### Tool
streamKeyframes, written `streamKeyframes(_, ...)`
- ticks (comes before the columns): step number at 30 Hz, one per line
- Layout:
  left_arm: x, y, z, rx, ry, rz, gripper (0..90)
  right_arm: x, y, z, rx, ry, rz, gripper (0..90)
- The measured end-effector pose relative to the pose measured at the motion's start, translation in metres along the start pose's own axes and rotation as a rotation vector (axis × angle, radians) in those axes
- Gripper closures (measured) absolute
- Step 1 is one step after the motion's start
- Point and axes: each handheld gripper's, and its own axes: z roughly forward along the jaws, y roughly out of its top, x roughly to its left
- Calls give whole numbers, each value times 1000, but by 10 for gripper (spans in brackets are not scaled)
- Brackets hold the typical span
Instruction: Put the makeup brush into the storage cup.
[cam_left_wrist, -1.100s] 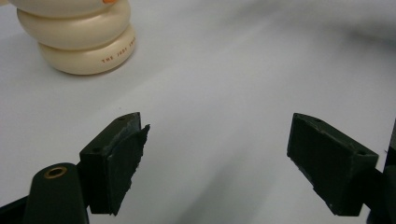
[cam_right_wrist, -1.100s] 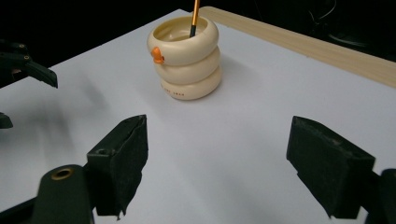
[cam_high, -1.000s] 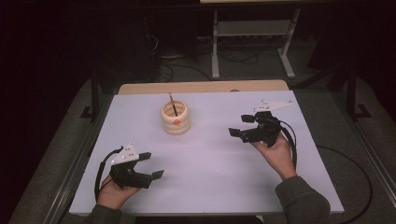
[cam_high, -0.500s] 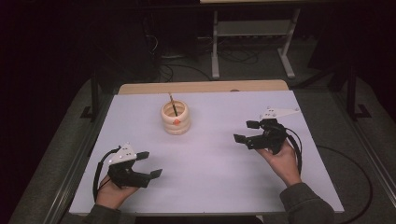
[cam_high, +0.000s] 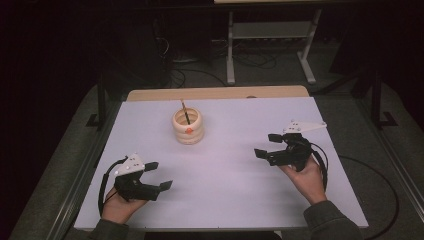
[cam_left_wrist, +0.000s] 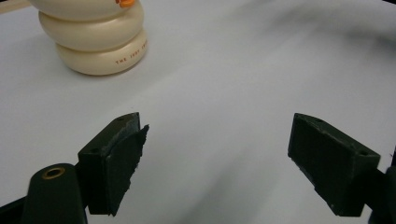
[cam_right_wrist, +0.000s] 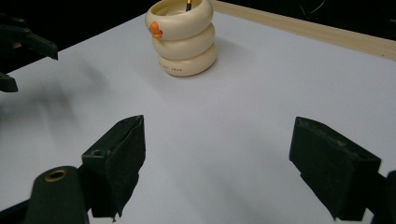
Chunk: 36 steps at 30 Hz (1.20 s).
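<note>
My left gripper (cam_high: 159, 175) and right gripper (cam_high: 267, 145) both hang released and empty near the surface's (cam_high: 225, 170) near edge; the ringed cream holder (cam_high: 188, 126) with its stick (cam_high: 184, 111) stands toward the far edge; next I'd judge a reach forward to it.

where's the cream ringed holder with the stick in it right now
The cream holder stands upright on the white table in the high view, toward the far edge and left of centre, apart from the left gripper and right gripper.

One camera looks down from above the near side; two ride low near the worktop (cam_high: 240, 180), all catching the cream holder (cam_high: 188, 126).
</note>
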Motion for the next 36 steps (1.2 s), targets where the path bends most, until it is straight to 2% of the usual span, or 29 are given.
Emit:
streamKeyframes(25,3,-2,-3,-7,11,-8,171,-1,-25,-12,-9,-33,27,167)
streamKeyframes(27,4,-2,-4,-8,14,4,170,0,-27,-14,-7,-34,29,166)
streamKeyframes(29,5,-2,-5,-8,17,-7,171,0,-30,-16,-12,-38,29,166)
streamKeyframes(36,7,-3,-7,-13,32,-4,171,0,-40,-23,-20,-48,41,166)
